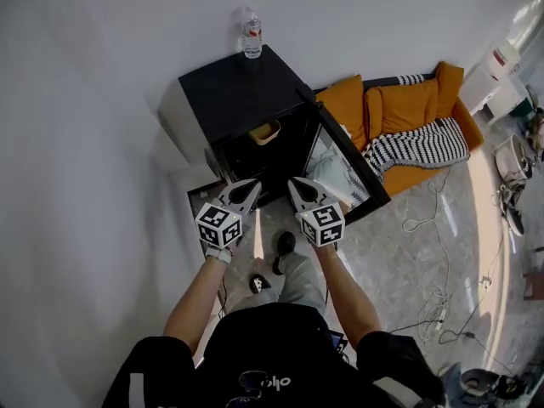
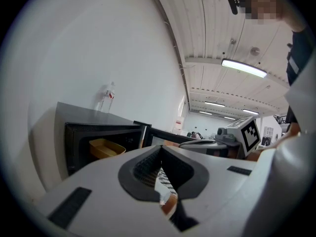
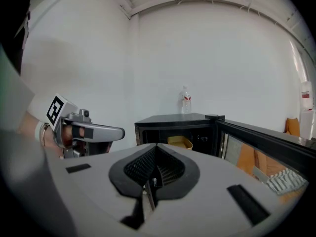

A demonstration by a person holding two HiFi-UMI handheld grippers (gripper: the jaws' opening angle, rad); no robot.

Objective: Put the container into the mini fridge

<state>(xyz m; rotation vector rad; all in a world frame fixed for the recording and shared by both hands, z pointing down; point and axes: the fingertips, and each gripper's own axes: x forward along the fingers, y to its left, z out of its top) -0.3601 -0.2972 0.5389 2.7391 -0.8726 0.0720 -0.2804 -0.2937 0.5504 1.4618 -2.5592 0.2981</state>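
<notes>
Left gripper (image 1: 252, 184) and right gripper (image 1: 294, 184), both pressed together and empty, face the open mini fridge (image 1: 238, 92). The yellow container (image 1: 265, 132) sits inside it. A bottle (image 1: 252, 36) stands at the back edge of its top.

The person wears a black short-sleeved top (image 1: 280, 347) and grey trousers (image 1: 302, 280); the left gripper (image 1: 252, 187) and right gripper (image 1: 297, 187) are white.

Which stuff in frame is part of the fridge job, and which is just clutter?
Job: yellow container, already inside the mini fridge; fridge door, open; left gripper and right gripper, both shut, empty.
Lying about: water bottle on the fridge top; orange sofa; striped blanket; floor cables.
</notes>
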